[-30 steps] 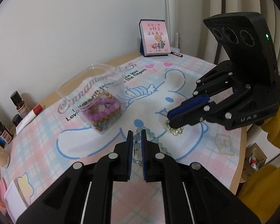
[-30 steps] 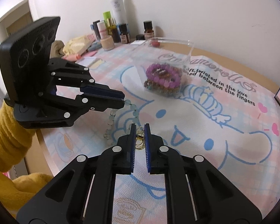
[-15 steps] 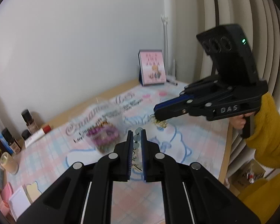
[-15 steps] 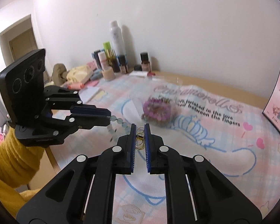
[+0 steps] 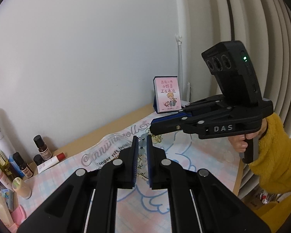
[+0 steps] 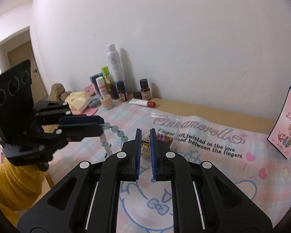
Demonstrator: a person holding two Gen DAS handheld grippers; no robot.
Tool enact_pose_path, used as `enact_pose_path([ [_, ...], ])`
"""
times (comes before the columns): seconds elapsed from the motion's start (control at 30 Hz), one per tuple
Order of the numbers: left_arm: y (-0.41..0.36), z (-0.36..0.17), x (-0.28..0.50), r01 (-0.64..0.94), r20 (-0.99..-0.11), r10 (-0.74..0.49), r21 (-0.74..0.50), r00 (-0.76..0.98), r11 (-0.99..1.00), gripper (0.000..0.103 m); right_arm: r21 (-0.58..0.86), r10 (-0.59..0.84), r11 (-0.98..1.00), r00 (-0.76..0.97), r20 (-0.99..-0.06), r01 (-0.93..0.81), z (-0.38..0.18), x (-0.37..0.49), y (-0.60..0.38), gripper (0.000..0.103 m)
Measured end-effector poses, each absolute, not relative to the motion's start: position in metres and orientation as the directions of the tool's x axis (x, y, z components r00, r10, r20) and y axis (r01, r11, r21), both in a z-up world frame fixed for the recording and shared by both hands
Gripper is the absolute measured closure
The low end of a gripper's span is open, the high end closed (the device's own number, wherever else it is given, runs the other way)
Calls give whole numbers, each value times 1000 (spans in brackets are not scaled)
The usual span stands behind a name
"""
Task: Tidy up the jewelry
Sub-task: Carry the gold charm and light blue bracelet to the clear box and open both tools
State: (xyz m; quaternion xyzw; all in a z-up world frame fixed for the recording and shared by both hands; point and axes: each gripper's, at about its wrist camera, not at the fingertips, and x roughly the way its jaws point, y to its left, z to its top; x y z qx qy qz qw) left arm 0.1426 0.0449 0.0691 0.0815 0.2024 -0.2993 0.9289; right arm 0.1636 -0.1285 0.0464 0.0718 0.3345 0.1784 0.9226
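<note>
White wall behind, pastel cartoon mat [image 6: 213,174] across the table. Two pieces are airborne: the left gripper [image 6: 100,125] has its fingers clamped on one pale green bead bracelet [image 6: 111,134], dangling left; the right gripper [image 6: 145,136] pinches one gold chain piece [image 6: 145,145] just above the mat. One clear box [image 6: 164,116] sits at the far middle, mostly hidden, apparently holding beaded bracelets. Risk: the slack bracelet could swing and snag the box rim, or the thin chain could slip from its narrow pinch.
</note>
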Motion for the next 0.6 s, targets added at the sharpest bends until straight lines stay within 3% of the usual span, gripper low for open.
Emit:
enact_pose_path([
  [0.6,59,66,212,511,-456,-473,-45,754,858,95,225,340,941,694,-634,-254,37,212,-127,94],
])
